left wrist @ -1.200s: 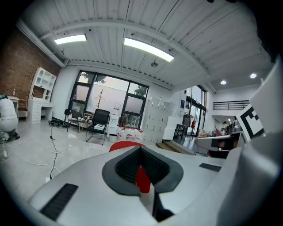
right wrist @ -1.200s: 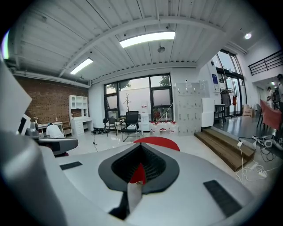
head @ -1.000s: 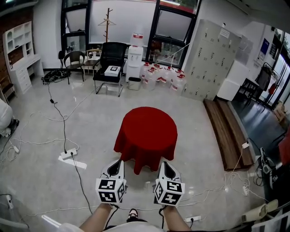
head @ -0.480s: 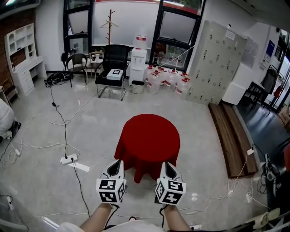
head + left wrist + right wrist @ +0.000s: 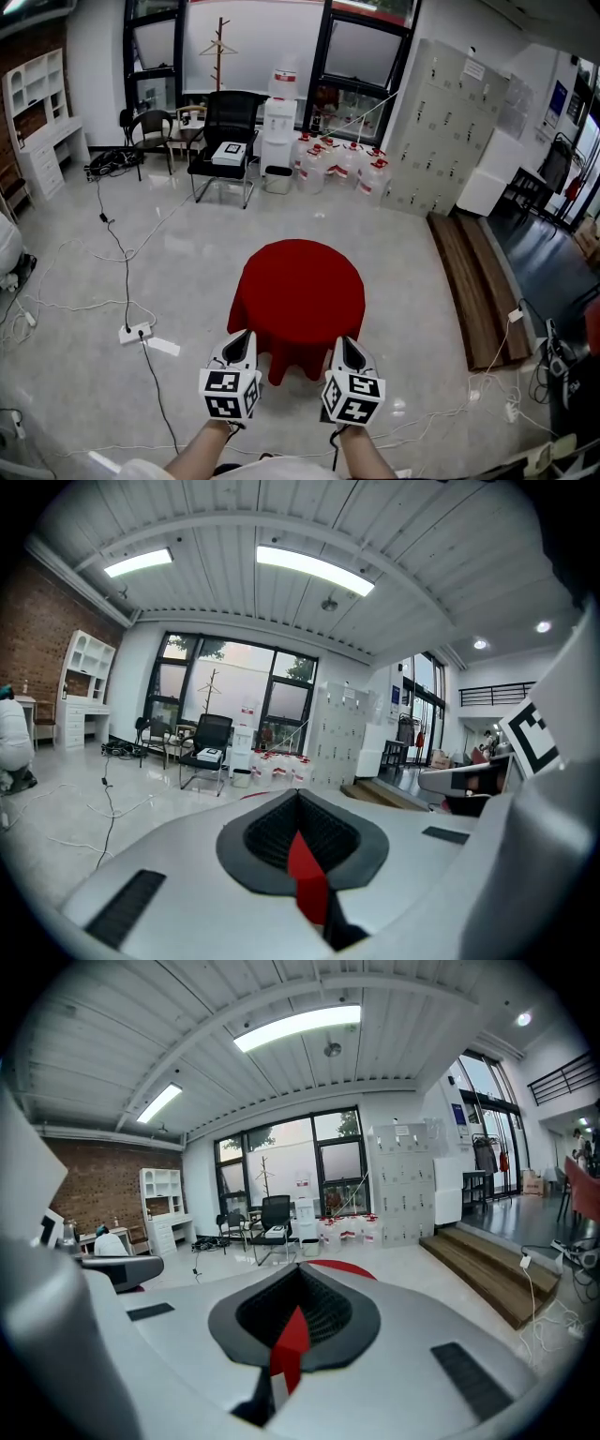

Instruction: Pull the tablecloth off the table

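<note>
left gripper point(image 5: 246, 335) and right gripper point(image 5: 344, 339) are both pinched closed with nothing in them. they sit side by side, tips aimed at the near edge of the round table. the red tablecloth point(image 5: 298, 286) covers the whole top and hangs in soft folds past the table's edge all round. it looks light and limp, and likely to slide off easily. i'd take the drooping hem at the near edge, one claw on each side, pads on a fold. the top looks bare, so nothing should topple. open floor point(image 5: 197, 253) rings the table. cables point(image 5: 125, 272) and a power strip point(image 5: 134, 332) lie off to the left, a wooden platform point(image 5: 473, 281) to the right.
</note>
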Available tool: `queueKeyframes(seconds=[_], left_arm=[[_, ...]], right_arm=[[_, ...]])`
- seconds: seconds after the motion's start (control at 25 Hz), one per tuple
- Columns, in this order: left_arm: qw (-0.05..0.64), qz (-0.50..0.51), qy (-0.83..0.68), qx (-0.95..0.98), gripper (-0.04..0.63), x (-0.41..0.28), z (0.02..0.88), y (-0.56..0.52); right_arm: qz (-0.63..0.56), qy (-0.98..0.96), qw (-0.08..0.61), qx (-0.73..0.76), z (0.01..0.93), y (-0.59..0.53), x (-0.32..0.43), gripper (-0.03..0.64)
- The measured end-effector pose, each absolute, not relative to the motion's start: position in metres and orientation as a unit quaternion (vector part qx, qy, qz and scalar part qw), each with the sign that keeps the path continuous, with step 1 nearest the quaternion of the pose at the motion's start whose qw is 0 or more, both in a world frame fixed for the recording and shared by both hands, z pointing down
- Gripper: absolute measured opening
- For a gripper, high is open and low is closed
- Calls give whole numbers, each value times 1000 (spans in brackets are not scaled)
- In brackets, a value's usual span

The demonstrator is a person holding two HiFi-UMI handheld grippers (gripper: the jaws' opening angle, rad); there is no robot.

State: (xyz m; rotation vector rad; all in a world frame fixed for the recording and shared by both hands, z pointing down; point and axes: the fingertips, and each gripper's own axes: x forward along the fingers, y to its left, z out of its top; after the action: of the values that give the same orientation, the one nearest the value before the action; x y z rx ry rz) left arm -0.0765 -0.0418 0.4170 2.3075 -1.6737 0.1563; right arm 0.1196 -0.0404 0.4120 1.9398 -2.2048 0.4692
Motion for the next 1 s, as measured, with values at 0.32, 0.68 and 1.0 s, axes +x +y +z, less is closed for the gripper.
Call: queueKeyframes(seconds=[0.32,0.68,1.0], left_arm=[[145,83,-571,804,15,-60,431,-38],[137,100,-560,811,15,-51,434,-40],[128,105,-542,824,15,-42,440,-65]], right_arm=[[187,-727,76,656,431,-37,140,25],[215,-710,70,667,453,-28,153,25],[214,-699,74,679,454,-48,159,25]])
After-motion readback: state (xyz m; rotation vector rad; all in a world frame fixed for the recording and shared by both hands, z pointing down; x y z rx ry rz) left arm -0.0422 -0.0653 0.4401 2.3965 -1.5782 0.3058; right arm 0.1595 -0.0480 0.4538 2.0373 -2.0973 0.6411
